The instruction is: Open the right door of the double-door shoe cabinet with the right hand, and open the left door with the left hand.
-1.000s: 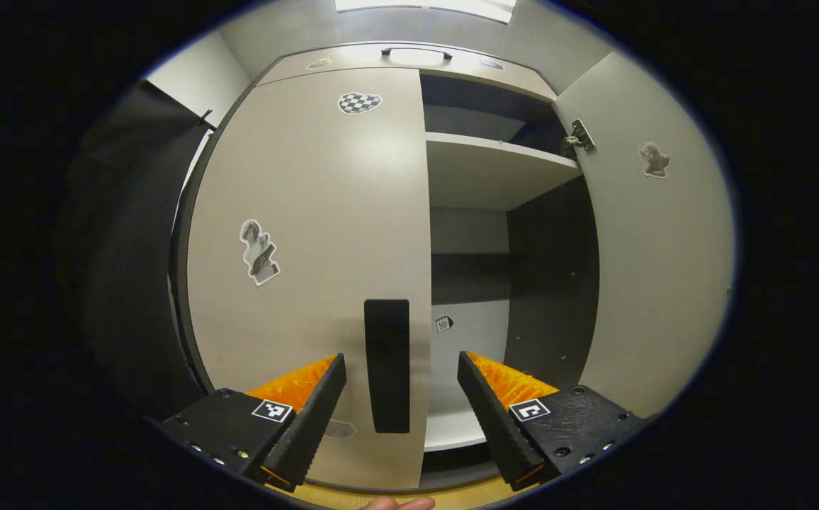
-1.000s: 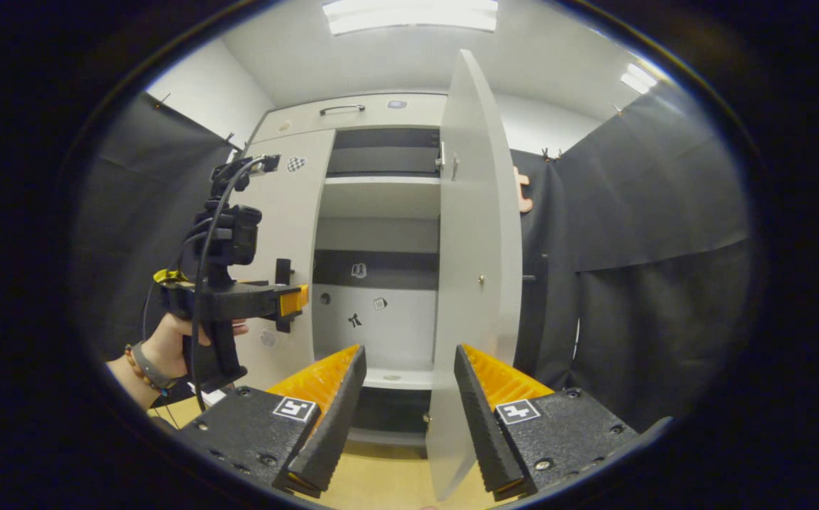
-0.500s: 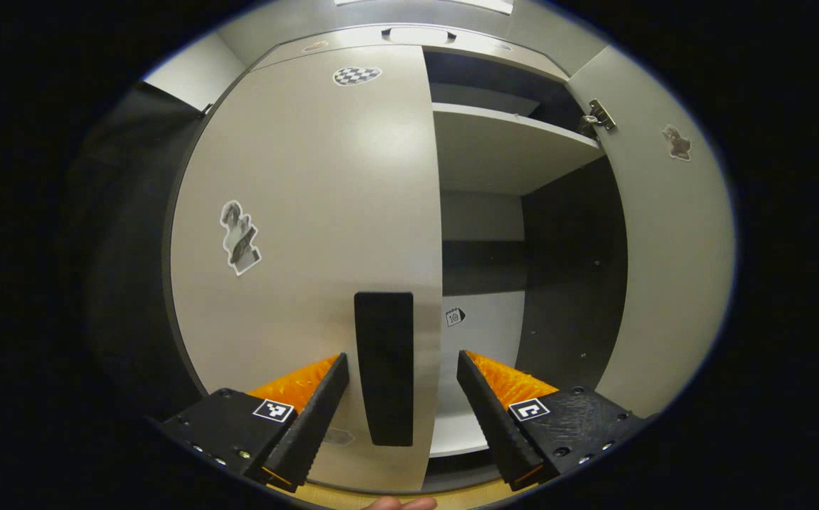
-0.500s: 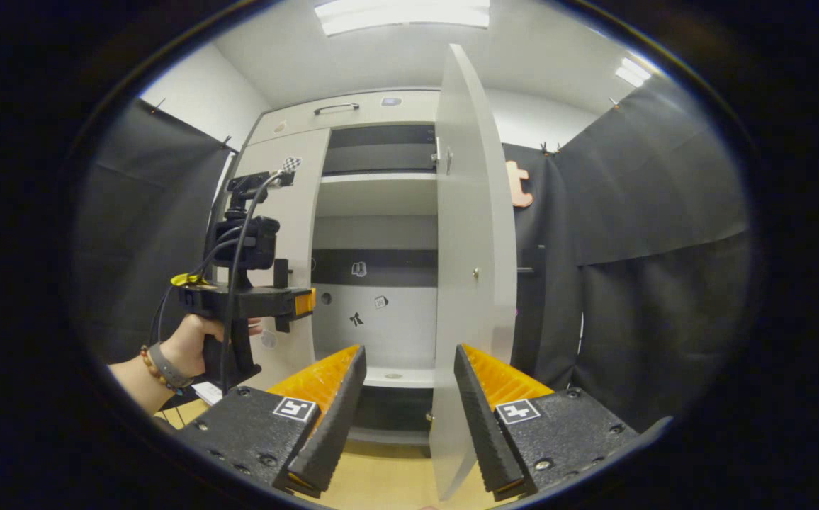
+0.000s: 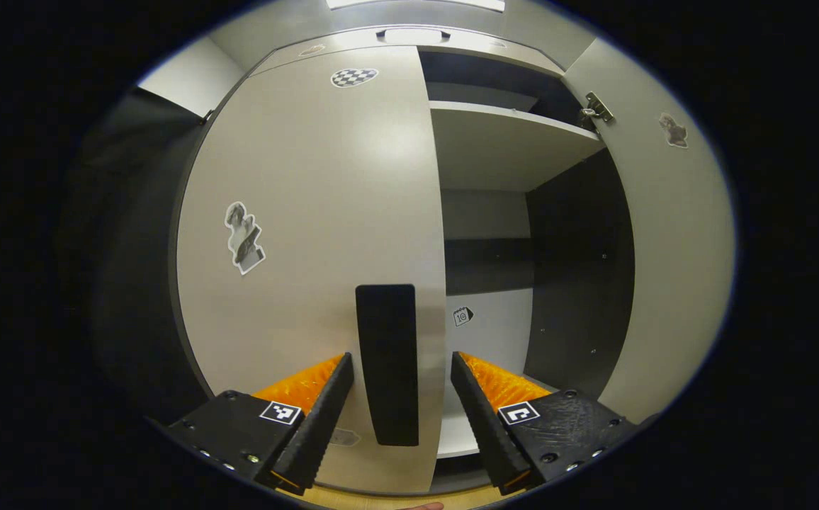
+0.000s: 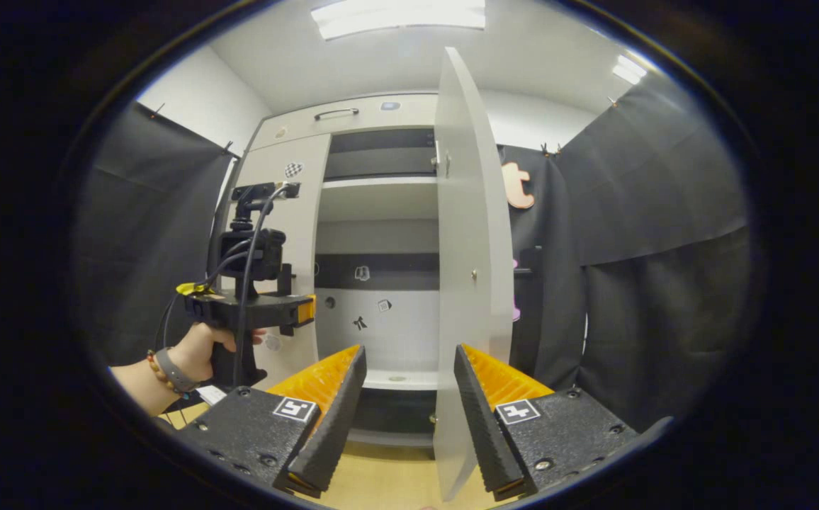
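The pale left door [image 5: 310, 234] of the shoe cabinet is closed. Its upright black handle [image 5: 386, 361] stands between the fingers of my left gripper [image 5: 400, 358], which is open and straddles the handle without pressing on it. The right door [image 5: 671, 269] is swung wide open, baring the shelves [image 5: 501, 142]. From the right gripper view that right door [image 6: 470, 283] shows edge-on. My right gripper [image 6: 409, 350] is open with nothing in it, back from the cabinet. A hand holds the left gripper [image 6: 253, 308] at the left door [image 6: 296, 212].
Black cloth walls [image 6: 650, 269] hang on both sides of the cabinet. A drawer front with a bar handle [image 6: 335, 111] sits above the doors. Light wooden floor [image 6: 388, 482] runs in front. The cabinet's compartments [image 6: 381, 333] hold only small stickers.
My left gripper has moved in on the left door's handle, and its fingers have closed in a little around it. The right door and right gripper have barely moved.
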